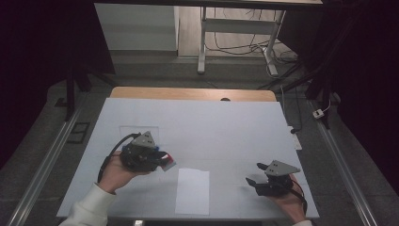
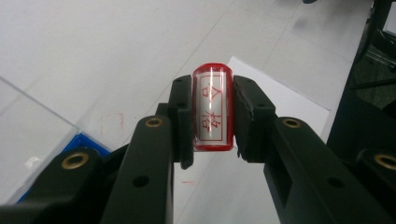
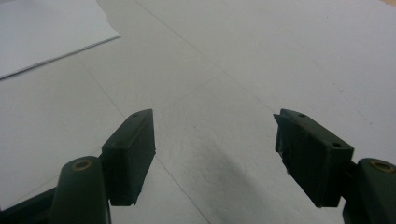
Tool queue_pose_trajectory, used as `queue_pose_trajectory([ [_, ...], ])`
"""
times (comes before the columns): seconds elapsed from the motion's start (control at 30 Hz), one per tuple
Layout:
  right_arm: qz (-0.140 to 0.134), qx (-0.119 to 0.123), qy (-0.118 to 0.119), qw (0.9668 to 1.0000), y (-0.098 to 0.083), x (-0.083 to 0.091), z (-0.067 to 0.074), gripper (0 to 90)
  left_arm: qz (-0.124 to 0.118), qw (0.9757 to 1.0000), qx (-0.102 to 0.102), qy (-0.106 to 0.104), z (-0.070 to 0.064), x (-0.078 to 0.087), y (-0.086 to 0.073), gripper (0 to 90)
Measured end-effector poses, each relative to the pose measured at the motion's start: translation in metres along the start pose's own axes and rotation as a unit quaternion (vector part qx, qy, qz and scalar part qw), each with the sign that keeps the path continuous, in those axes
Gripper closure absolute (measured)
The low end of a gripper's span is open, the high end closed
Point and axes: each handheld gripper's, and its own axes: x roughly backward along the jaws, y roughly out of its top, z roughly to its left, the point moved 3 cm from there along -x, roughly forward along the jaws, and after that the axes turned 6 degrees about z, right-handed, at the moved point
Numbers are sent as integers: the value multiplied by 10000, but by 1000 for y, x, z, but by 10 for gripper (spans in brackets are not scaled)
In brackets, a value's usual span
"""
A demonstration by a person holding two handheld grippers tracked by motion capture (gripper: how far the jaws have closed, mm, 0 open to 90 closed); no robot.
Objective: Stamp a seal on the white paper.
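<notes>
- Left claw (image 2: 212, 112): clamped on a red-rimmed stamp (image 2: 213, 108). In the left gripper view the two black jaws press on the stamp's long sides, one from 9 o'clock and one from 3 o'clock, and the stamp's clear face with red characters is turned toward the camera.
- Left claw (image 1: 165, 160), high view: it lies at about 8 o'clock of the table (image 1: 226, 122), carried in the person's left hand (image 1: 115, 173), and points toward 3 o'clock. The stamp (image 1: 167, 163) shows as a small red and white spot at its tip, raised off the table.
- Sheet of paper (image 1: 193, 190): lies flat near the table's 6 o'clock edge, between the two claws. The stamp is just beyond the sheet's 10 o'clock corner. In the left gripper view the sheet (image 2: 285, 95) lies behind the stamp, toward 2 o'clock.
- Blue object (image 2: 84, 143): partly hidden behind the left jaw at 8 o'clock in the left gripper view; what it is cannot be told.
- Faint red marks (image 2: 113, 122): on the table surface, at 9 o'clock of the stamp in the left gripper view.
- Right claw (image 3: 215, 154): jaws wide apart with bare table between them. In the high view the right claw (image 1: 254, 174) rests at about 4 o'clock of the table in the right hand (image 1: 287, 200), pointing toward 9 o'clock, well apart from the sheet.
</notes>
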Motion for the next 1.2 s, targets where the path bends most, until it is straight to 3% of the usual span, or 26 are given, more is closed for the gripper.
queue_pose_trajectory([
  [0.43,-19,7,-14,10000,1,1,1,286,140,9996,-215,-135,-14,-18,15,700],
  [0.7,-13,14,-13,10000,0,1,1,286,316,9982,-413,-289,-27,-37,24,700],
  [1.2,29,42,18,10000,0,0,2,286,614,9954,-579,-456,-43,-66,26,700],
])
